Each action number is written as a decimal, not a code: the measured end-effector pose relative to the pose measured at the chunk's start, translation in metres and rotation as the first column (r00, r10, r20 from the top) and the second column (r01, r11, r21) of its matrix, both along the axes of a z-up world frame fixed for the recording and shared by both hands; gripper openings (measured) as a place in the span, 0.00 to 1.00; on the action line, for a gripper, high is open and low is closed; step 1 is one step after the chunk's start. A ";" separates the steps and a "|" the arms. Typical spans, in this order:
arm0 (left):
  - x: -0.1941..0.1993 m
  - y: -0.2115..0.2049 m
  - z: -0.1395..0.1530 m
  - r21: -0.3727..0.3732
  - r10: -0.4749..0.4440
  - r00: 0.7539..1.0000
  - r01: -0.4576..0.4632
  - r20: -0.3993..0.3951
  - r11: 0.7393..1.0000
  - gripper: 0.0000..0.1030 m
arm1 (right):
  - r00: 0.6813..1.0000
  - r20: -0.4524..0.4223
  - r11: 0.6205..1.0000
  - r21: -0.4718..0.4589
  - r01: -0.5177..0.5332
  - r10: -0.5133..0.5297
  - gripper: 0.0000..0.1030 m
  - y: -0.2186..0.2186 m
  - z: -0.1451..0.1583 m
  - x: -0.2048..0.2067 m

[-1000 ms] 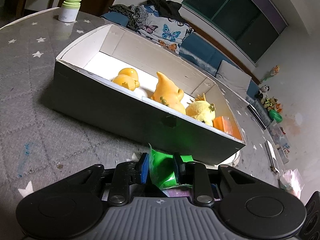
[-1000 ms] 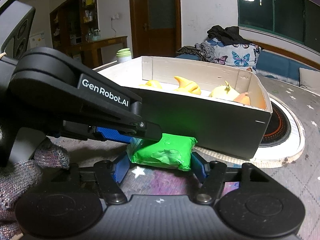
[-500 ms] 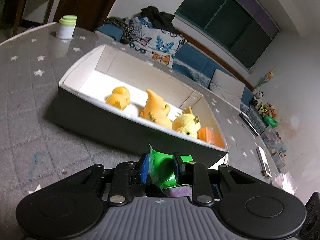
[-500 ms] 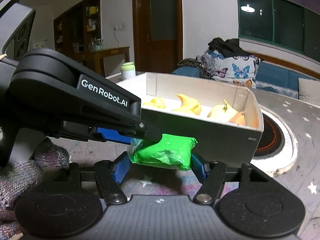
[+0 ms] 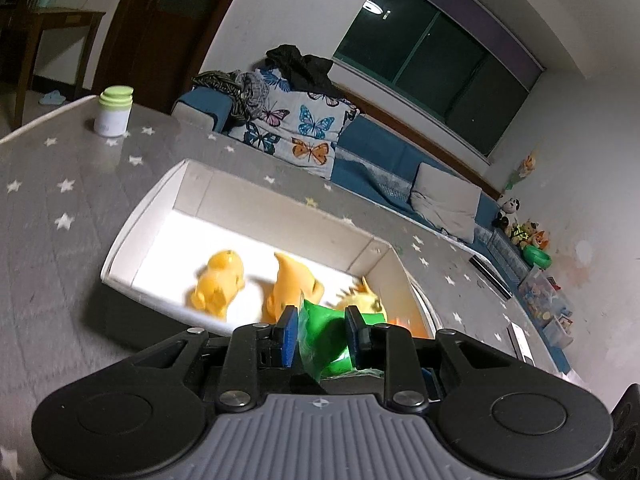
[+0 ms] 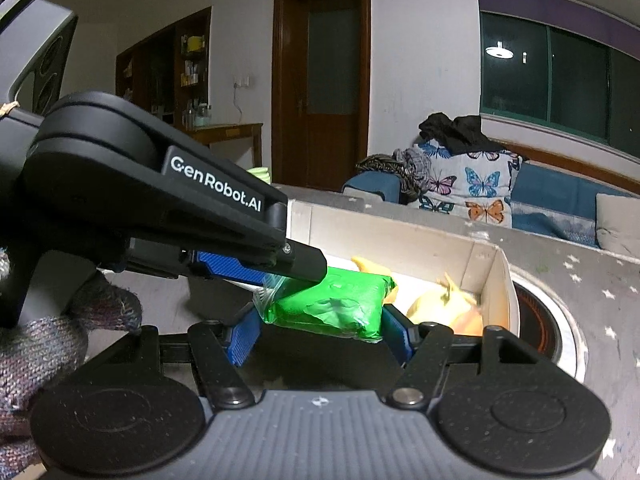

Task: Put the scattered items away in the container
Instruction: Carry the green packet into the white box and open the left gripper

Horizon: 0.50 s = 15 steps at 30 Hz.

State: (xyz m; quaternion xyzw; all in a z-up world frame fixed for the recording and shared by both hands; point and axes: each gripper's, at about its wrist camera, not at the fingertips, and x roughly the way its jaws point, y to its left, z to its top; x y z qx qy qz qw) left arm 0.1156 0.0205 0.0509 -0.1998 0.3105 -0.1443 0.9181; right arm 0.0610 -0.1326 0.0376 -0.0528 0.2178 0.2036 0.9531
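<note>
While both tools share one load, the green packet point(image 6: 330, 308) hangs in the air at the near wall of the white box point(image 5: 132, 220), raised about level with its rim. The left gripper point(image 5: 322, 330) has its blue pads closed tightly on the packet's crinkled plastic end, which stands up between them. The right gripper point(image 6: 320, 326) brackets the packet's long body with a pad at each end, jaws set wide and apparently pressing lightly on it; whether they truly bear load I cannot tell. Holding it from two sides likely keeps the soft, floppy bag from sagging or swinging as it travels.

Inside the box lie several yellow-orange toys point(image 5: 218, 284), grouped from the middle toward the right end, so the bare white floor at the left end looks like the easier landing spot. A white jar with a green lid point(image 5: 113, 111) stands far off on the star-patterned table point(image 5: 52, 184), left of the box, not yet tidied. Motion blur softens the box's contents.
</note>
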 end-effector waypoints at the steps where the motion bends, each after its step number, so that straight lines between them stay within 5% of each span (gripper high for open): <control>1: 0.004 0.000 0.000 0.000 0.001 1.000 -0.001 -0.001 1.000 0.26 | 1.000 0.001 1.000 -0.002 0.001 -0.001 0.64 0.000 0.000 0.004; 15: 0.050 -0.007 -0.013 -0.008 -0.011 0.999 0.010 -0.033 1.000 0.26 | 0.999 -0.030 0.999 -0.009 0.031 -0.031 0.64 0.000 -0.006 0.050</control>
